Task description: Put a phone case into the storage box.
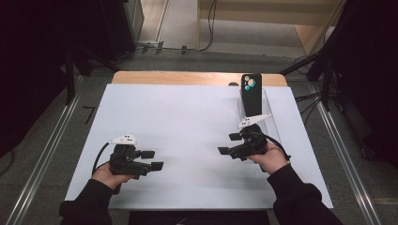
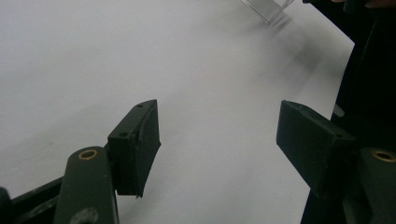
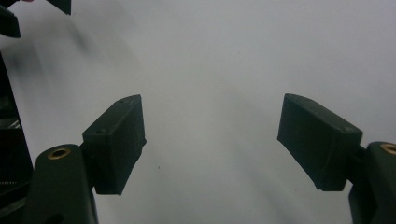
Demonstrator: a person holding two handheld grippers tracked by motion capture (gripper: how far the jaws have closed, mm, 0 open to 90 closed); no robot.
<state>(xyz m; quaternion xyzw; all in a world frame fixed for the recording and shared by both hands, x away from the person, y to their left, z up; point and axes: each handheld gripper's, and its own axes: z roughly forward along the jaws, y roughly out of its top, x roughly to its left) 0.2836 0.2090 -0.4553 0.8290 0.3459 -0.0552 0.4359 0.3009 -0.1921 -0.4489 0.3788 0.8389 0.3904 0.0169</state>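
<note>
A black-cased phone (image 1: 251, 93) stands upright in a clear plastic stand (image 1: 268, 108) at the back right of the white table (image 1: 178, 117). My left gripper (image 1: 154, 160) hovers over the front left of the table, open, its jaws pointing right with nothing between them. The right gripper (image 1: 228, 144) is just in front of the stand, open and empty, jaws pointing left. In the left gripper view my gripper (image 2: 217, 116) frames bare white table, with a corner of the stand (image 2: 268, 9) at the top. The right gripper view has that gripper (image 3: 212, 112) over bare table too.
A wooden board edge (image 1: 197, 78) runs behind the white sheet. Metal floor rails (image 1: 42, 159) flank the table on both sides. Cables and dark stands (image 1: 324, 75) sit at the back right. The person's dark sleeve (image 2: 369, 70) fills the right edge of the left gripper view.
</note>
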